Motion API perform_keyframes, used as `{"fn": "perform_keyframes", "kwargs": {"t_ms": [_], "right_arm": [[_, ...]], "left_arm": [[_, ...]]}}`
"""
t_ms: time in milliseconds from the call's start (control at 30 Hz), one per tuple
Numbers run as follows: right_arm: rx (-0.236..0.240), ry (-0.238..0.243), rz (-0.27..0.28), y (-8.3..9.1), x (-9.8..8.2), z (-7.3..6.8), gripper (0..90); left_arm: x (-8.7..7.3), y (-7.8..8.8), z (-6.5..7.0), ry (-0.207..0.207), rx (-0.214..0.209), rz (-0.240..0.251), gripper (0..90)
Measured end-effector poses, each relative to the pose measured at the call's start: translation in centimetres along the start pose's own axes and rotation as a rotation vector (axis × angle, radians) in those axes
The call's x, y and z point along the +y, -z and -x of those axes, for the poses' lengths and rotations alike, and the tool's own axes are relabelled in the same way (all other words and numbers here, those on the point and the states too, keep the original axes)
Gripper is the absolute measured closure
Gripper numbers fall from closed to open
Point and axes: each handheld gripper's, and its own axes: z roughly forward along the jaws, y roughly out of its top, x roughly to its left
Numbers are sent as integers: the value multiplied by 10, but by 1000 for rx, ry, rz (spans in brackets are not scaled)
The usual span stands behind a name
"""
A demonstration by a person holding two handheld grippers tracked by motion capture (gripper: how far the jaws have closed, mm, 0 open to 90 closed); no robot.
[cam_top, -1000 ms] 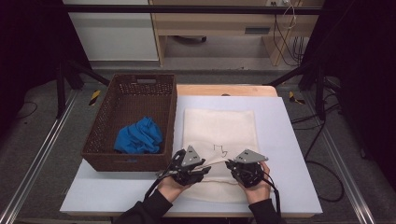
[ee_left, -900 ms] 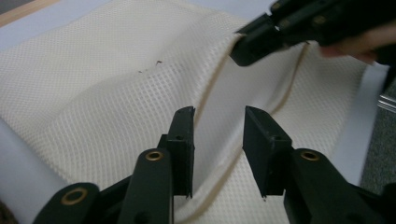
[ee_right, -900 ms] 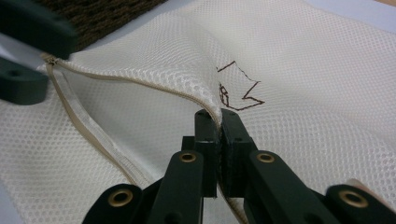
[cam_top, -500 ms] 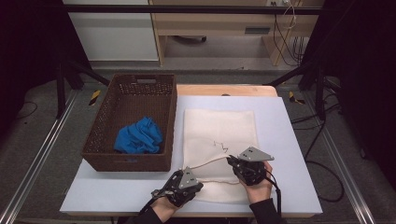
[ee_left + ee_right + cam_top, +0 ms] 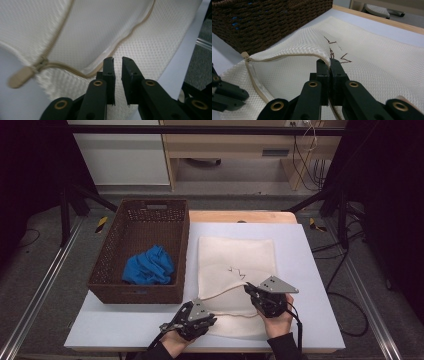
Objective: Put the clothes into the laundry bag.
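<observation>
A cream mesh laundry bag (image 5: pixel 235 255) lies flat on the white table (image 5: pixel 300 245), its zipper mouth at the near end. My right gripper (image 5: pixel 248 290) is shut on the upper lip of that mouth (image 5: pixel 322 56) and holds it raised, so the bag gapes. My left gripper (image 5: pixel 212 321) sits low at the bag's near left corner. Its jaws have just been opening and stand a little apart over the lower mesh layer (image 5: pixel 100 30), with nothing pinched between them. The zipper pull (image 5: pixel 21 77) lies to its left.
A brown wicker basket (image 5: pixel 182 245) stands left of the bag and holds a crumpled blue cloth (image 5: pixel 149 266). Its woven wall (image 5: pixel 274 17) is close beyond the raised lip. A wooden board (image 5: pixel 240 216) borders the table's far edge.
My left gripper has drawn back from beside the right one toward the table's near edge and sunk lower. The right gripper stays put, still holding the lip up.
</observation>
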Motion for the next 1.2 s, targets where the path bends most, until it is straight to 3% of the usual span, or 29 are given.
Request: {"fn": "perform_keyframes", "kwargs": {"t_ms": [100,167,200,233,400,500,600,733,1067,1200], "right_arm": [[-1,-7,-3,0,0,1,874],[1,-9,-3,1,0,1,874],[1,-9,-3,1,0,1,874],[4,-11,-5,1,0,1,874],[2,-8,-6,1,-1,2,872],[1,-11,-9,0,-1,2,871],[3,-12,-9,0,-2,2,871],[6,-11,-8,0,-2,2,871],[8,-21,-9,0,-1,3,871],[5,-18,-8,0,-1,3,870]], "left_arm": [[7,18,-3,-4,10,52,710],[9,25,-5,-2,15,75,612],[11,28,-7,-3,24,85,612],[13,36,-10,-3,49,100,548],[21,53,-22,11,76,127,393],[24,61,-26,19,88,152,360],[31,77,-38,36,128,189,332],[36,88,-48,46,150,200,302],[45,119,-95,122,281,233,271],[46,123,-109,125,322,216,259]]}}
